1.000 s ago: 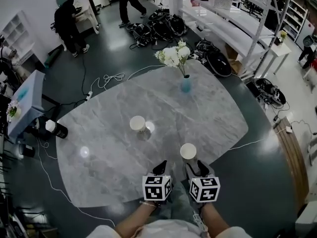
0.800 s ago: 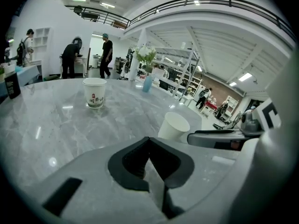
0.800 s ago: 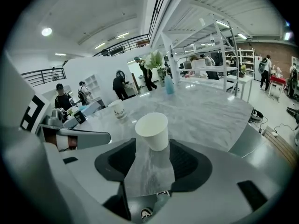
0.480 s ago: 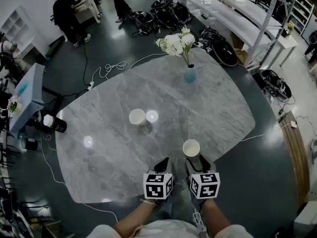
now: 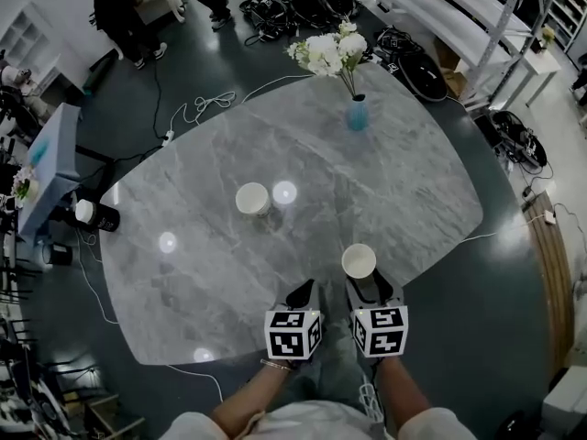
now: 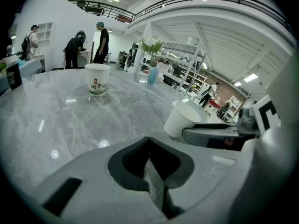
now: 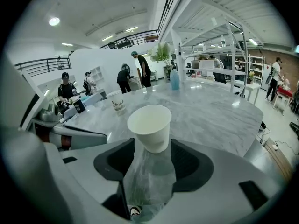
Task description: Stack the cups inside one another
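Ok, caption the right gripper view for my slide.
Right gripper, jaws just opened, straddles a white paper cup; second cup waits across the marble table.

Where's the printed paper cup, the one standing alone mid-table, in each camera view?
Head view: the printed cup stands just left of centre.
Left gripper view: the printed cup is upper left.
Right gripper view: the printed cup is left of centre, beyond the plain cup.
Shared landmark: the blue vase, farther and right of it everywhere.

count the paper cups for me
2. The far cup stands alone near the middle of the table; the near cup is by the table's edge closest to the camera. None seems hidden.
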The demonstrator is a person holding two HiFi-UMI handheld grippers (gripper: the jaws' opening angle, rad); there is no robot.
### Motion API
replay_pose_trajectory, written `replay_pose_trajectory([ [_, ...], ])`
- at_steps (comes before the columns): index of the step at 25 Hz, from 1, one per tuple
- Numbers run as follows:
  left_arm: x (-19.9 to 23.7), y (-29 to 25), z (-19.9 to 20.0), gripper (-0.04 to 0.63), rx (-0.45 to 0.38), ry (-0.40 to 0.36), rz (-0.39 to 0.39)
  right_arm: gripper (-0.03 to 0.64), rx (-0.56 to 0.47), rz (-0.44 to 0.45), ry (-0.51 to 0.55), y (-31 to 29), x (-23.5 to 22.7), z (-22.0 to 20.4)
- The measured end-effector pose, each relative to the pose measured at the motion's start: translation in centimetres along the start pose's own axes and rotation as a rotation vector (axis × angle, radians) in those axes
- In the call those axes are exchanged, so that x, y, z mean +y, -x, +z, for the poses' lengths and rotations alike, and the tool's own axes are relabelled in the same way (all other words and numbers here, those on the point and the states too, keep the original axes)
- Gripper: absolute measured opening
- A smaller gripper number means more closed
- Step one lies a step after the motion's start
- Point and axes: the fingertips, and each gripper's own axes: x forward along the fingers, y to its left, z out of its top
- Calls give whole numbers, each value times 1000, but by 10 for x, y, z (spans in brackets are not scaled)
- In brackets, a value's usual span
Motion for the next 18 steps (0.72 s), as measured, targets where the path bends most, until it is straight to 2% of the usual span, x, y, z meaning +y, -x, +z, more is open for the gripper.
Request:
replay_pose_trajectory([
  [4,3,-4,-2,-6,6,11,5,207,2,0,29,-6,0,-1],
  [18,12,-10,-4,-6,26,34,11,209,-8,-3,32,-20,1,8],
])
